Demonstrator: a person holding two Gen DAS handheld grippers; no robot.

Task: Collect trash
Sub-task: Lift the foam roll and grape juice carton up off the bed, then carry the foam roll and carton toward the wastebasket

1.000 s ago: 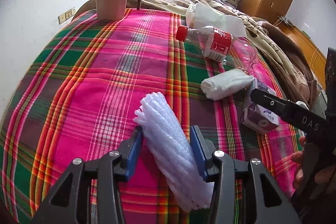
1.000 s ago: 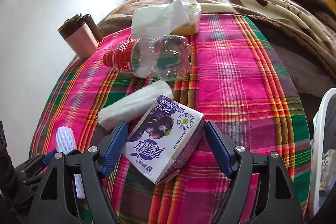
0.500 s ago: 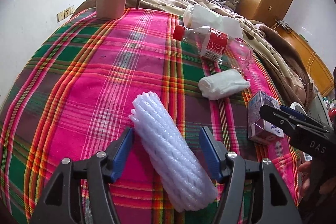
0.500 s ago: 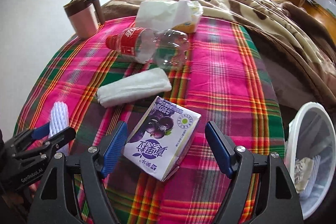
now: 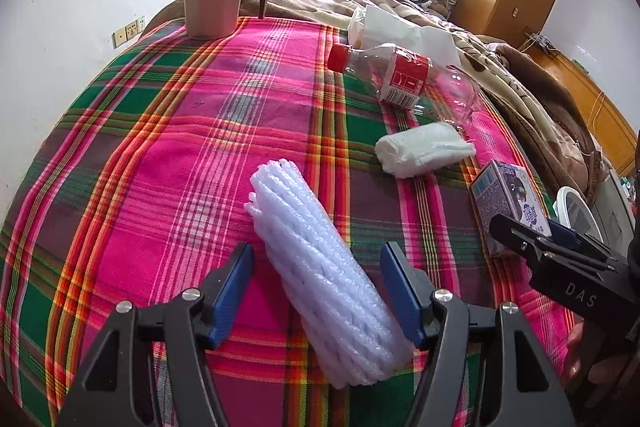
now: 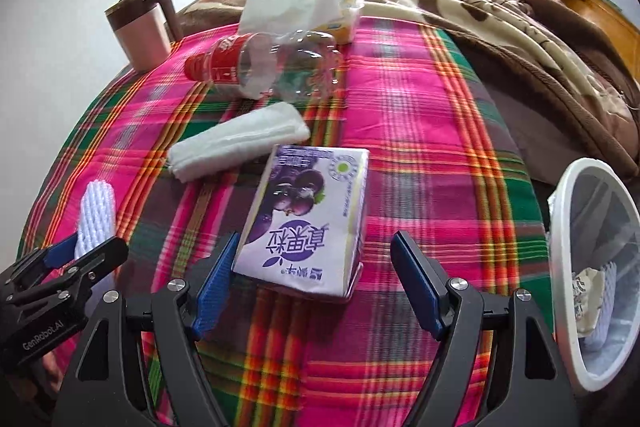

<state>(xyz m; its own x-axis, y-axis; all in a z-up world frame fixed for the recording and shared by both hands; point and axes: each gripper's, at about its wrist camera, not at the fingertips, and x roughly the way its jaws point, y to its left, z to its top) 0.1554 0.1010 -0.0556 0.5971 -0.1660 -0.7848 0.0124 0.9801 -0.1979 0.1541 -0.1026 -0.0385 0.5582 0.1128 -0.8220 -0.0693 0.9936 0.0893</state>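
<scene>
Both claws gape wide and grip nothing — the left gripper straddles the foam net sleeve, probably feather-light and squashy, best pinched mid-length, while the right gripper brackets the juice carton — likely light, crushable — bin at 3 o'clock.

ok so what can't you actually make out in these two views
- Bin, right wrist view: cut off by the frame edge, so most of its contents stay unseen; in the left wrist view the right tool hides most of it.
- Purple carton, left wrist view: near end covered by the right tool.
- Foam net sleeve, right wrist view: lower part behind the left tool.
- Bottle: label print too small to read.
</scene>
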